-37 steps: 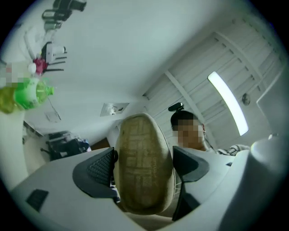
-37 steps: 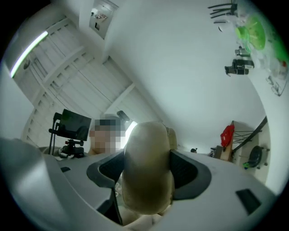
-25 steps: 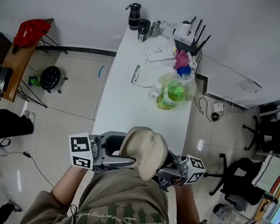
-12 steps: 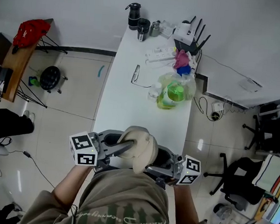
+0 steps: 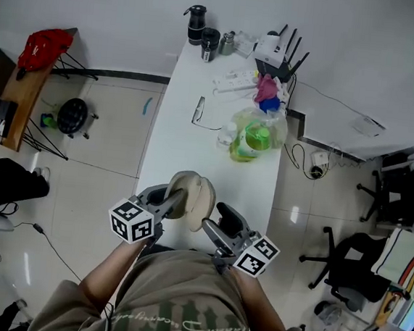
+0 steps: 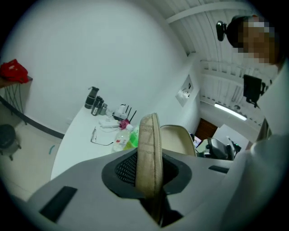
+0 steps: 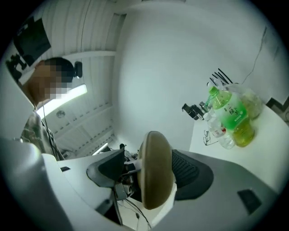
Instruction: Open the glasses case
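Glasses case (image 5: 189, 198) agape, contents unseen; left gripper (image 6: 150, 178) just clenched on half; right gripper (image 7: 151, 173) seemingly released.

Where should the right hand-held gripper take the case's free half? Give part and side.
Take the free half by its rim, coming from the right, opposite the left hand-held gripper, whose jaws have just been closing on the other half. It stands on edge between the right hand-held gripper's open jaws, so they can pinch across its thin wall.

left tongs (image 5: 174, 199) just closing, clamped on the glasses case (image 5: 198, 195), right tongs (image 5: 214, 217) spread around it
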`<state>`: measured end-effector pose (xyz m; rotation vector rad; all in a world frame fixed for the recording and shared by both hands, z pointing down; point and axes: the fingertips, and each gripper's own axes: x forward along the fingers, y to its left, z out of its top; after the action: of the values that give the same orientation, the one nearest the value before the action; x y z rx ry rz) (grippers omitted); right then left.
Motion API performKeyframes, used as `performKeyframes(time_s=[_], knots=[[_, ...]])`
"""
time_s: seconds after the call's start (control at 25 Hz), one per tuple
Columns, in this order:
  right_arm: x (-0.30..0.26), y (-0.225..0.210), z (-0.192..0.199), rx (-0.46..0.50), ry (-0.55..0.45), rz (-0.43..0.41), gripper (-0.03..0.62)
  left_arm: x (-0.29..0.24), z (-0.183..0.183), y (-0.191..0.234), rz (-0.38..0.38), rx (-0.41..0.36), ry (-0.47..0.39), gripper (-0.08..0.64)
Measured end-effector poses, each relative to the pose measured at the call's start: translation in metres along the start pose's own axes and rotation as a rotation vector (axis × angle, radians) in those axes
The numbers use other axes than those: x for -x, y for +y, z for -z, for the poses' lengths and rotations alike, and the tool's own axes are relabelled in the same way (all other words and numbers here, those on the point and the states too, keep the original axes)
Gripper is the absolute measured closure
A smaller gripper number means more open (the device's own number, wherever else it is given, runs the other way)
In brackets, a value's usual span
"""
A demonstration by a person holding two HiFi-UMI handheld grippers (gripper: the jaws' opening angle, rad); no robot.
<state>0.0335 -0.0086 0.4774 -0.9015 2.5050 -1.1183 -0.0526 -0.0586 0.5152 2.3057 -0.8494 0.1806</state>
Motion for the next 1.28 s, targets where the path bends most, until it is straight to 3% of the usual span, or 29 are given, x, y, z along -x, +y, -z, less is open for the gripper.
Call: performKeyframes(time_s=[0.2, 0.4, 0.44, 0.68, 0.8, 0.88, 1.08, 1.28], knots=[[-0.025, -0.022, 0.025, 0.199, 0.164, 0.193, 0.276, -0.002, 0.0, 0.007, -0.08, 0.034, -0.054, 0.494], [-0.029, -0.037, 0.038, 0.223, 0.214, 0.27, 0.286, -0.002, -0.002, -0.006, -0.055, 0.028, -0.063, 0.494], [-0.028, -0.04, 0.037, 0.219, 0.211, 0.275, 0.369, -0.002, -0.002, -0.007, -0.045, 0.027, -0.063, 0.494], [-0.017, -0.062, 0.041, 0.19, 0.231, 0.303, 0.5, -0.003, 0.012, -0.015, 0.06, 0.026, -0.019, 0.495], [-0.01, -0.054, 0.037, 0.185, 0.252, 0.215, 0.505, 0.0, 0.018, -0.025, 0.169, 0.001, 0.02, 0.495], [-0.006, -0.044, 0.035, 0.13, 0.266, 0.123, 0.508, 0.004, 0.017, -0.033, 0.269, 0.02, 0.032, 0.495], [0.009, -0.018, 0.037, -0.113, 0.269, -0.168, 0.514, 0.011, 0.017, -0.061, 0.555, 0.13, 0.09, 0.495], [0.019, 0.021, 0.034, -0.235, 0.25, -0.431, 0.516, 0.025, 0.012, -0.095, 0.835, 0.248, 0.088, 0.497]])
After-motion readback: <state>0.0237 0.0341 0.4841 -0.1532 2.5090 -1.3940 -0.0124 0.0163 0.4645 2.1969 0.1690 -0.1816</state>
